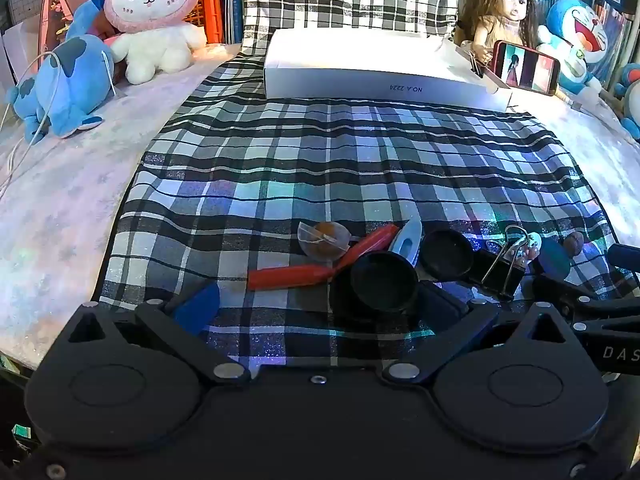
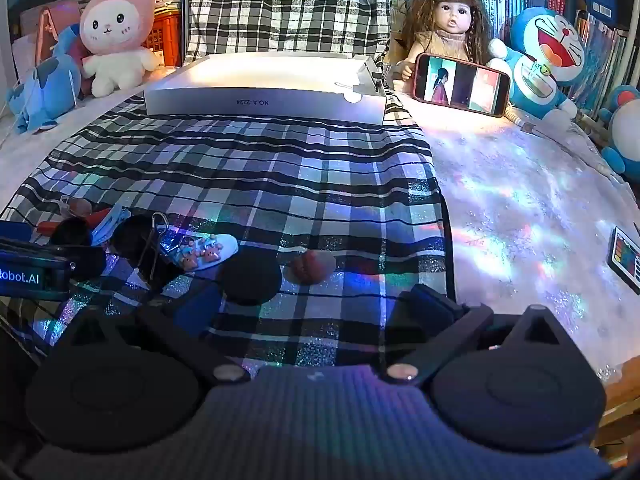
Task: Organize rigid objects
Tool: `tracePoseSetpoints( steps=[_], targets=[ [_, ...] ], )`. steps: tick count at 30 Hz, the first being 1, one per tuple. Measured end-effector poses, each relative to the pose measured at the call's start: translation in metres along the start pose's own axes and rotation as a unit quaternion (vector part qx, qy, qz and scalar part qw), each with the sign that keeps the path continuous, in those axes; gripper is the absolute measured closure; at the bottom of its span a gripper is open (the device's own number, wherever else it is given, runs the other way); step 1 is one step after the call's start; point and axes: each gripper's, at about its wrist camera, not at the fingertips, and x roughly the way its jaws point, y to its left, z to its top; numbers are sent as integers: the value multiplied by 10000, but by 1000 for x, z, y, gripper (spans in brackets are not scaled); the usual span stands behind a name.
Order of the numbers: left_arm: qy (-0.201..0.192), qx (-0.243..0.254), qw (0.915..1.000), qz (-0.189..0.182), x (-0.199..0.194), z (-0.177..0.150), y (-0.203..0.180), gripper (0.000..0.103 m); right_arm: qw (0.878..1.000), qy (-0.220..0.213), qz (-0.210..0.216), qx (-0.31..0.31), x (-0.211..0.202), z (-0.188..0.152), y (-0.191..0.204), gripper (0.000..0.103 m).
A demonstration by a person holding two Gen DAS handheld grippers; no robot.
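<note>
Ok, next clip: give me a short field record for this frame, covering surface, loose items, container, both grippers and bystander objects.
surface: plaid cloth spread over a pale sparkly cover
loose items: red pen, black round lids, binder clip, decorated hair clip, brown nut, all clustered at the cloth's near edge
container: white box at the far edge of the cloth
left gripper: open, nothing held
right gripper: open, nothing held
bystanders: bunny plush, doll, phone with its screen lit
</note>
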Motion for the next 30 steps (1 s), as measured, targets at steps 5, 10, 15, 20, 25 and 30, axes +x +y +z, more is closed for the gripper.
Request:
tracePoseSetpoints(
  steps=[5,10,15,20,25,30],
  targets=[
    [-19,37,10000,-36,-1,-1,-2,0,10000,37,5,3,1,0,0,0],
    [6,21,10000,-49,-2,-3,1,0,10000,24,5,7,0,-1,0,0],
    [25,17,10000,-59,-1,-2,2,0,10000,12,6,8,0,-1,-1,0],
    [37,41,10000,-53,0,-1,0,0,10000,11,11,2,0,-2,1,0],
    [38,40,10000,-55,0,-1,1,0,10000,6,9,1,0,-1,0,0],
    [33,41,10000,-54,0,-1,0,0,10000,-2,9,-7,0,-1,0,0]
  ],
)
